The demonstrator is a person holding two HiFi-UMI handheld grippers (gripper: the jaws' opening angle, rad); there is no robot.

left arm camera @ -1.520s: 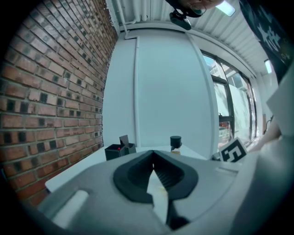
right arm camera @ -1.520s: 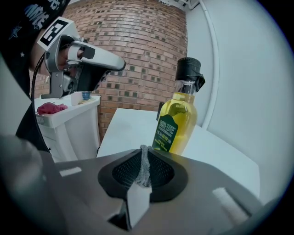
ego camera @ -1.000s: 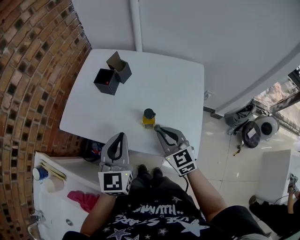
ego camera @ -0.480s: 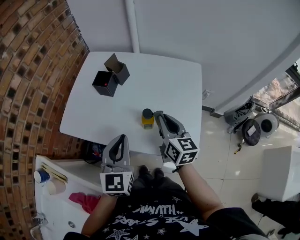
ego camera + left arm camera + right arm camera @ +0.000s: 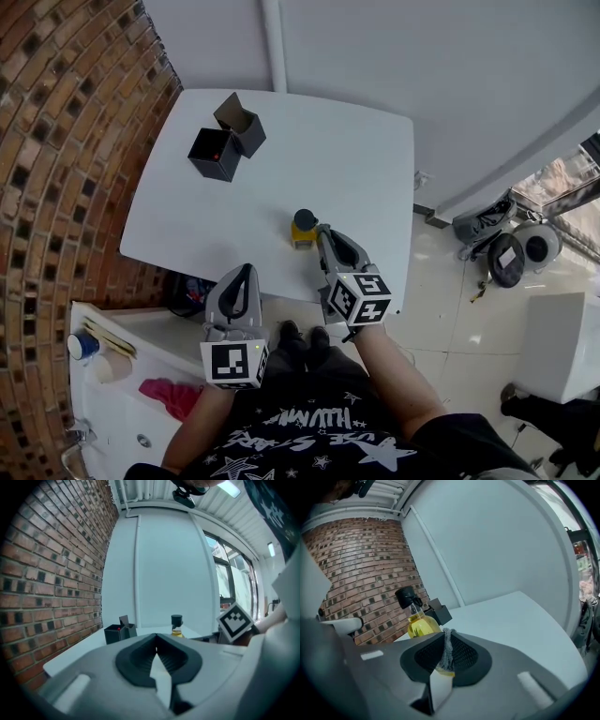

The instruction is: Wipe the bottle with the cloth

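A small bottle (image 5: 302, 230) of yellow liquid with a black cap stands upright near the front edge of the white table (image 5: 328, 159). My right gripper (image 5: 318, 231) is just right of the bottle, its tips against or very close to its side. It is shut on a narrow grey cloth (image 5: 447, 649), which is pinched between the jaws; the bottle (image 5: 417, 619) shows just left of the tips. My left gripper (image 5: 246, 271) hangs below the table's front edge, shut with nothing in it. From there the bottle (image 5: 176, 625) is far ahead.
Two open black boxes (image 5: 225, 142) sit at the table's far left corner. A brick wall (image 5: 66, 141) runs along the left. A white cabinet (image 5: 112, 394) with a pink rag (image 5: 173, 398) is below left. Gear lies on the floor (image 5: 497, 248) at right.
My right gripper has moved forward from the table's front edge up alongside the bottle. The left gripper has stayed about where it was.
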